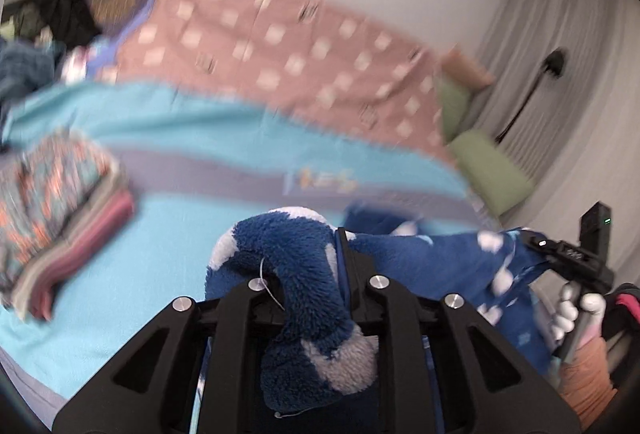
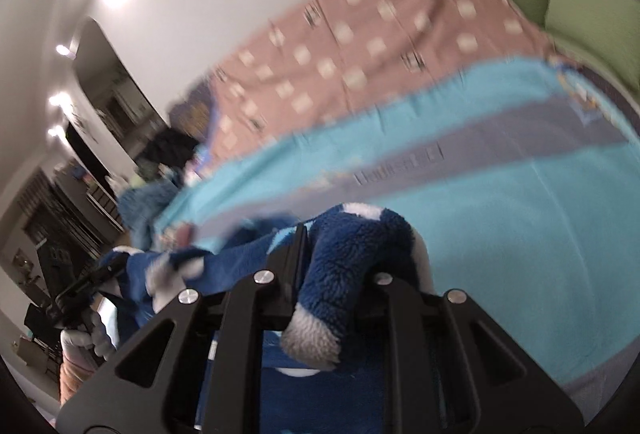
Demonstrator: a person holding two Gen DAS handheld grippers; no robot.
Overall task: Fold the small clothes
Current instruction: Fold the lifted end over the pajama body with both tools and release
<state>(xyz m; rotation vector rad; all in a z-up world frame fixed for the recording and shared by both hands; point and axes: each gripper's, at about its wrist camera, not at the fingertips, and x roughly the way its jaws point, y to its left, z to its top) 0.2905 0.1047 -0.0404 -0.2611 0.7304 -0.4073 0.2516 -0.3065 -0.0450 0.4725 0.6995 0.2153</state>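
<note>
A fluffy dark-blue garment with white spots point(image 1: 304, 266) hangs stretched between both grippers above a turquoise blanket point(image 1: 168, 122). My left gripper point(image 1: 320, 254) is shut on one bunched end of it. My right gripper point(image 2: 320, 246) is shut on the other end point(image 2: 352, 258). In the left wrist view the garment runs right to the other gripper point(image 1: 568, 258), held by a gloved hand. In the right wrist view it runs left to the other gripper point(image 2: 80, 286). Both views are motion-blurred.
A stack of folded patterned clothes point(image 1: 52, 210) lies on the turquoise blanket at left. Behind is a pink spotted blanket point(image 1: 280, 46), green pillows point(image 1: 492, 166), a pile of dark clothes point(image 1: 64, 14), a white wall and grey curtains point(image 1: 560, 34).
</note>
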